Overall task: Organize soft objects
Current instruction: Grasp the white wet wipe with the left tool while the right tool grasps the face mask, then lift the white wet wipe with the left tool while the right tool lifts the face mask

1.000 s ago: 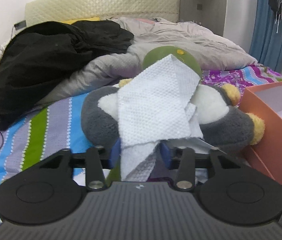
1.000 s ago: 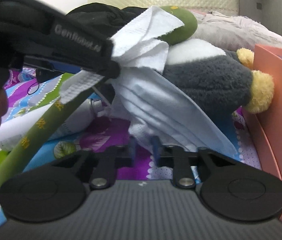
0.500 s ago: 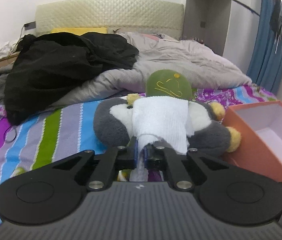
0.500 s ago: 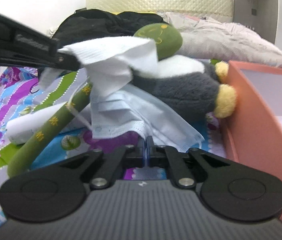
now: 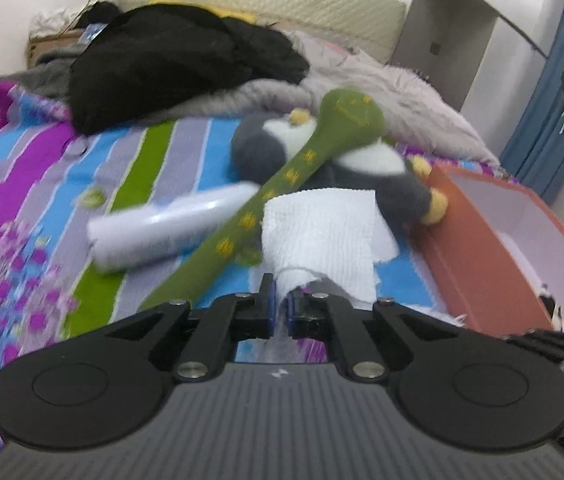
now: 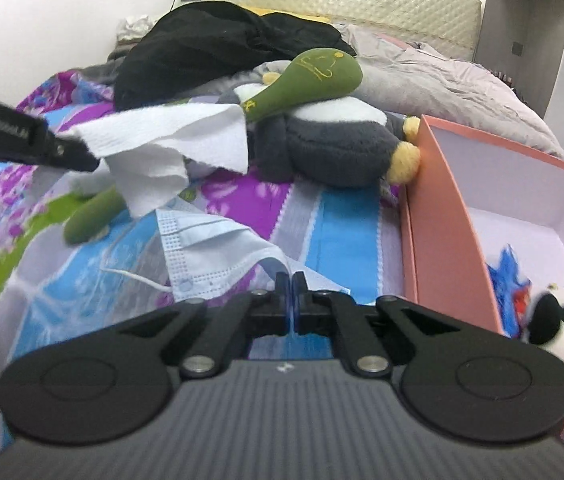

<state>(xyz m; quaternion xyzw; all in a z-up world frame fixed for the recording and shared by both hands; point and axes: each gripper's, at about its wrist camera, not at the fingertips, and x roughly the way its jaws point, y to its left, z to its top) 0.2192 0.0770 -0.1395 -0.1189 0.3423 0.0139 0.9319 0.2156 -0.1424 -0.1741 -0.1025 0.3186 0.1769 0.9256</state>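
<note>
White tissue paper (image 5: 321, 236) is pinched in the left claw (image 5: 280, 306), whose jaws are nearly together on a bunched corner while the rest of the sheet hangs free in front of the pink box (image 6: 445, 216). Pale blue and pleated, the face mask (image 6: 218, 256) has one edge clamped in the right claw (image 6: 291, 300), jaws fully together on it; the rest drapes on the striped bed sheet (image 6: 345, 232) just left of the box. A grey penguin plush (image 6: 333, 152) lies against the box's near corner, with a green snake plush (image 6: 313, 76) across its top and a white bottle (image 5: 170, 232) beyond it on the side away from the box. Inside the box a small panda toy (image 6: 557, 320) and something blue already rest.

Both pieces look gripped and lifted, so the carrying step seems to be in hand. Next, each claw likely needs to swing over the box's open top and release, keeping the loose tissue and trailing mask from snagging on the box wall.
</note>
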